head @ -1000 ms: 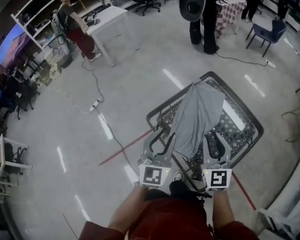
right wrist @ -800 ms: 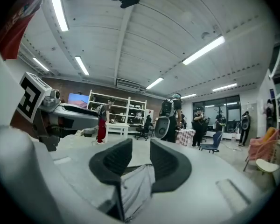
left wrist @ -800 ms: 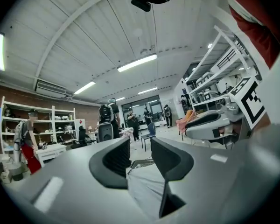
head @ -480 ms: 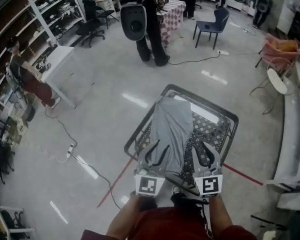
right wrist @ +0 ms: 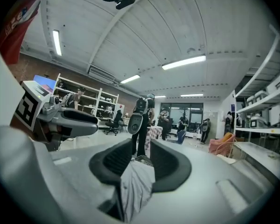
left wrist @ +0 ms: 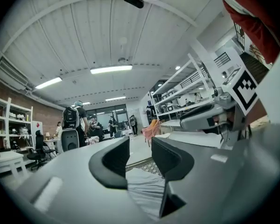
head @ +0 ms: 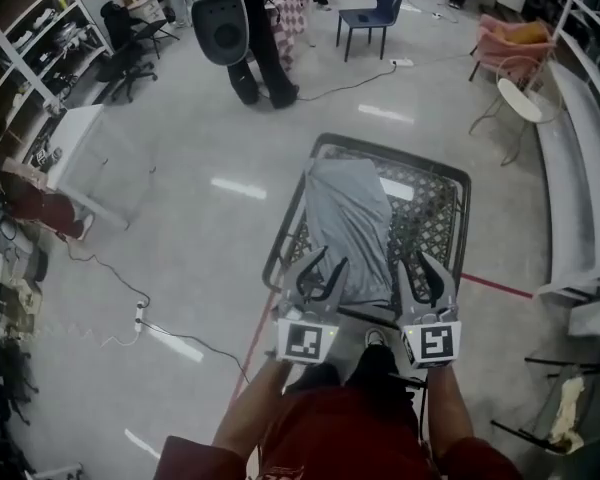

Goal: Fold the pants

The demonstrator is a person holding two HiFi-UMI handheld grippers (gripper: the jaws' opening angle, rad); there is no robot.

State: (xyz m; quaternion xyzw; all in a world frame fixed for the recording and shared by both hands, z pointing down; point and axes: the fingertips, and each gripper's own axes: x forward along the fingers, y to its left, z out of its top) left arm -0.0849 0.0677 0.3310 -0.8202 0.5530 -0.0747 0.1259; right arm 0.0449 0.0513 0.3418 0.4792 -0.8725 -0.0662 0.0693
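Observation:
Grey pants (head: 348, 223) lie lengthwise over a black wire cart (head: 462, 183) on the floor in front of me. In the head view my left gripper (head: 320, 273) sits at the cloth's near left edge and my right gripper (head: 428, 273) at the cart's near right. The left gripper view shows the left gripper (left wrist: 140, 155) with pleated grey pants (left wrist: 144, 188) running into the lower part of its jaw gap. In the right gripper view the right gripper (right wrist: 141, 160) pinches a bunched fold of the pants (right wrist: 135, 185), which hangs down between the pads.
A person in black (head: 252, 43) with a large round pack stands beyond the cart. A white table (head: 90, 158) is at left, a blue chair (head: 372, 13) and pink chair (head: 510, 40) at back. A power strip (head: 140, 313) with its cable and red floor tape (head: 500, 286) lie near.
The view has swung across the room, so the cart now sits centred and square ahead. Both grippers keep their places at the pants' near end with the cloth between their jaws.

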